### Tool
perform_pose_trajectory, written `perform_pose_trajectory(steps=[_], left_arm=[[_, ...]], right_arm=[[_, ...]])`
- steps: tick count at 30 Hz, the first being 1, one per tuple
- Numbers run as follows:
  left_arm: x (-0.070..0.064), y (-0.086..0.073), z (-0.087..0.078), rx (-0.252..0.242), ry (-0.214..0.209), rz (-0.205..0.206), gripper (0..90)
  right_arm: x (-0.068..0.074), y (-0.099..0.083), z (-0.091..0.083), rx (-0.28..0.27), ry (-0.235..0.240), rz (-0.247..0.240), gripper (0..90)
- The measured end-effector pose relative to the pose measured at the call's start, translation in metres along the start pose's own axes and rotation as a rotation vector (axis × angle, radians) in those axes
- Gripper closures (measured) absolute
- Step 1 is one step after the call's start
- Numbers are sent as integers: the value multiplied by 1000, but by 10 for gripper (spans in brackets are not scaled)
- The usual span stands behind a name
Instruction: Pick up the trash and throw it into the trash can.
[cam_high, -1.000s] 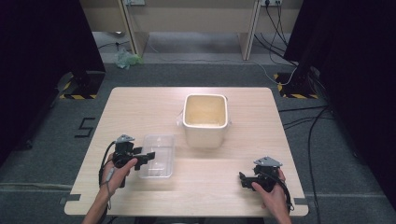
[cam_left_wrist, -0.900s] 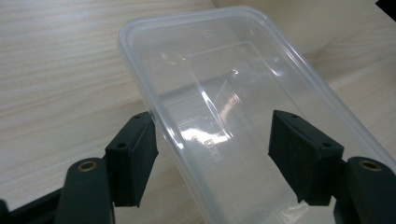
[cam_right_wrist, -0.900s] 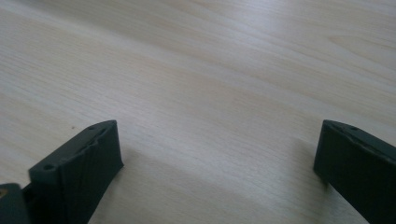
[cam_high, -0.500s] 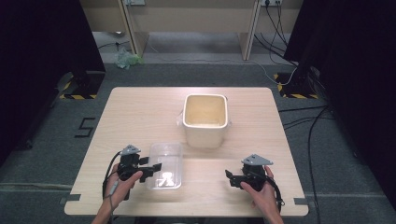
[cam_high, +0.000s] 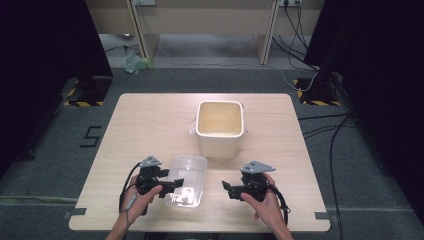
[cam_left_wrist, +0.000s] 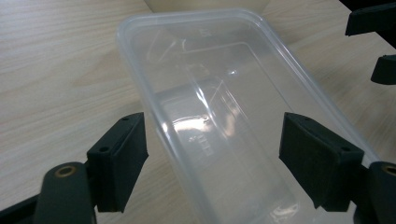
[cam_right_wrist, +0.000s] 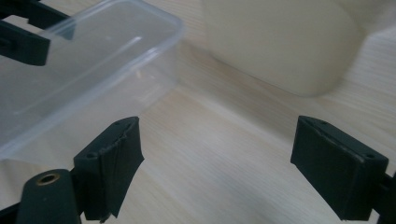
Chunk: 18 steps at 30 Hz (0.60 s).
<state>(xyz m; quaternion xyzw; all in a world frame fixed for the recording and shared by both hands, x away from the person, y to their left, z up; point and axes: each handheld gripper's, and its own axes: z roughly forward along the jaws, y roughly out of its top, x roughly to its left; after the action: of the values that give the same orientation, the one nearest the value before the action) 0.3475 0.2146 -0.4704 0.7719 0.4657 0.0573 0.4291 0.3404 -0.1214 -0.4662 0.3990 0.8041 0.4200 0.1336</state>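
Lying on the table (cam_high: 150, 125) just in front of the cream bin (cam_high: 220, 127), the clear tub (cam_high: 189, 179) sits open side up, its long axis running toward the bin. The landmark for everything here is that bin, which stands upright near the table's middle, open at the top.

The left gripper (cam_high: 172, 184) is at the tub's left side, on the person's side of the bin. In the left gripper view its jaws stand wide apart, and the tub (cam_left_wrist: 224, 116) fills the space between them: one jaw is outside the tub's left wall, the other over or beyond its right rim. Whether either jaw touches the plastic I cannot tell. The person's left hand (cam_high: 142, 195) wraps the gripper's body.

The right gripper (cam_high: 227, 189) is in front of the bin and slightly right of it, apart from the tub. Its jaws are also spread wide, over bare wood. In the right gripper view the tub (cam_right_wrist: 84, 70) lies ahead to the left and the bin (cam_right_wrist: 285, 42) ahead to the right. The right hand (cam_high: 265, 200) holds it low over the table.
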Motion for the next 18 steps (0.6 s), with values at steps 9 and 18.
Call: perform_pose_trajectory(steps=[9, 18], left_arm=[[5, -10, -6, 36, -83, -25, 316], [-2, -3, 6, 58, -117, -14, 346]], right_arm=[[31, 13, 26, 11, 89, -48, 195], [30, 12, 34, 35, 75, -66, 233]])
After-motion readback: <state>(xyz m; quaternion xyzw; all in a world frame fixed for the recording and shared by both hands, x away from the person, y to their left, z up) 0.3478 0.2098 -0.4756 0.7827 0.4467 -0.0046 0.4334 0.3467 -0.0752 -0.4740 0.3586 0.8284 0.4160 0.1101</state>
